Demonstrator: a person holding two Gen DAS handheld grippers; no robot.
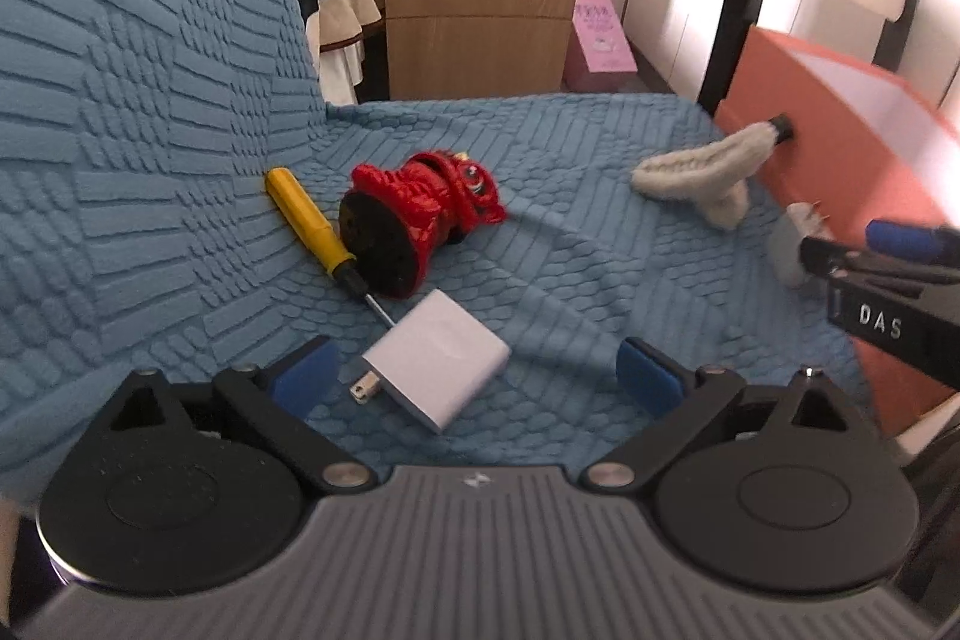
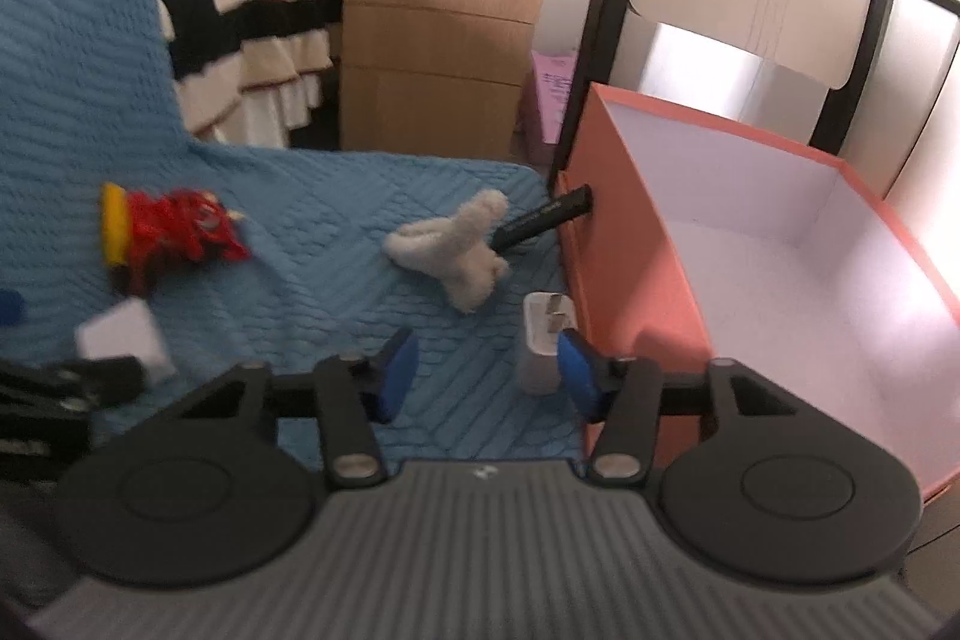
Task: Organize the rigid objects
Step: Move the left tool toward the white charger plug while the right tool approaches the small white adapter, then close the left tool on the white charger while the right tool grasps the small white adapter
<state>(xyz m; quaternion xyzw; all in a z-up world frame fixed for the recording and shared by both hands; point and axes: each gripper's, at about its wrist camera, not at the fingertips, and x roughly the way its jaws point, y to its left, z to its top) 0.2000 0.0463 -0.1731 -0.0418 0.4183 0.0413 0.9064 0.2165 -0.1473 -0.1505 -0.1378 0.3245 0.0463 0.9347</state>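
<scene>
- Left tool [image 1: 474,370]: fingers wide apart, flat white charger [image 1: 441,364] lying between them, untouched
- Right tool [image 2: 486,370]: fingers apart; small white plug [image 2: 543,340] at its right finger, beside the orange box [image 2: 606,232]

Glossy red figurine [image 1: 423,214] (quilted cloth cover [image 1: 150,148]).

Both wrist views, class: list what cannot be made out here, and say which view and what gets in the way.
- Black stick: left wrist view shows only its end; the white plush toy covers the rest.
- Screwdriver tip: left wrist view, hidden under the square charger.
- Orange box contents: right wrist view, the floor nearest the camera is hidden behind the right gripper.
- Red figure: right wrist view, blurred, details unreadable.
</scene>
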